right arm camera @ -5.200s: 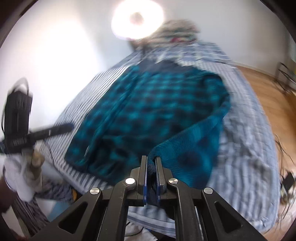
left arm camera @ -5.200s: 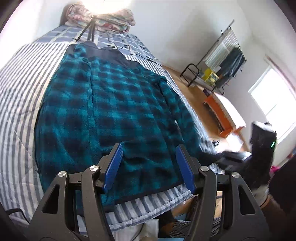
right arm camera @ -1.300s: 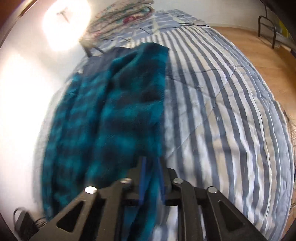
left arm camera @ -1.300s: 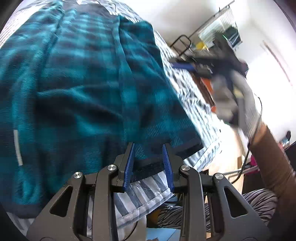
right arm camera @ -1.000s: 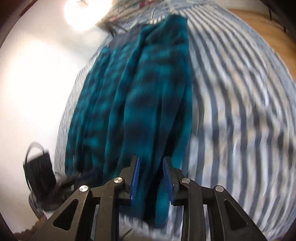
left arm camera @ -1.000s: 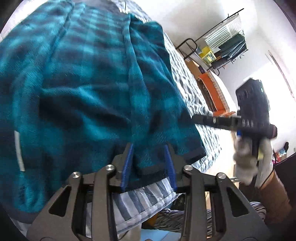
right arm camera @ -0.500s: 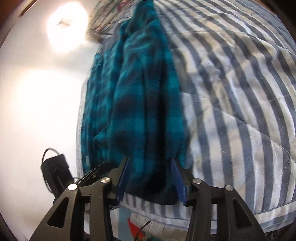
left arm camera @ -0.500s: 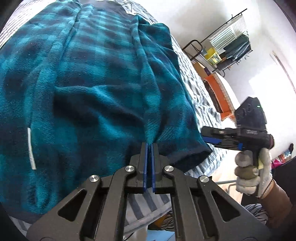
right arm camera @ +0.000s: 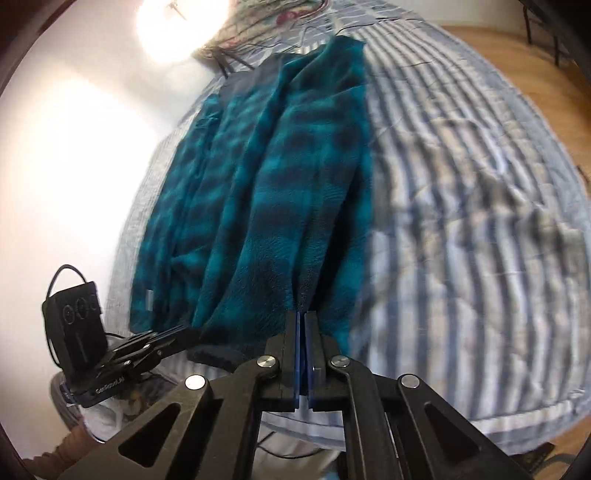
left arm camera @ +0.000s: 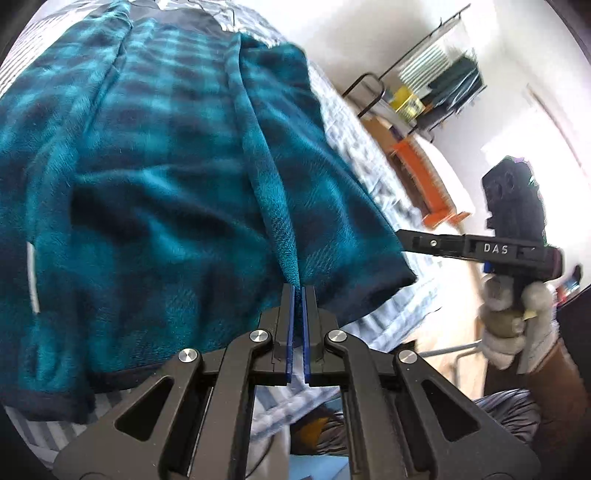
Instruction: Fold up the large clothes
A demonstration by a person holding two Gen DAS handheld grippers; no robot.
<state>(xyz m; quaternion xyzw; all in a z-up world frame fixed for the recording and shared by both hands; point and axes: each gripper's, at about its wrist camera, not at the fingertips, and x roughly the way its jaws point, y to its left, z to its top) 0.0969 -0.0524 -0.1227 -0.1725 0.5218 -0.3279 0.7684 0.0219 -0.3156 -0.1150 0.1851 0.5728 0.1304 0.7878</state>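
Observation:
A teal and black plaid fleece jacket lies lengthwise on the striped bed, its right side folded over the body. My left gripper is shut on a pinched ridge of the jacket near its dark bottom hem. My right gripper is shut on the jacket at the bottom hem of the folded right side. The right gripper also shows in the left wrist view, reaching in from the right. The left gripper shows in the right wrist view, at the hem's left.
The blue and white striped quilt covers the bed, bare to the jacket's right. Folded bedding and a tripod lie at the head. A clothes rack and an orange box stand on the wooden floor beyond the bed.
My right gripper was open around the hem half a second ago and has closed on it. My left gripper closed on the jacket just before and stays shut. The jacket's right side was folded over earlier.

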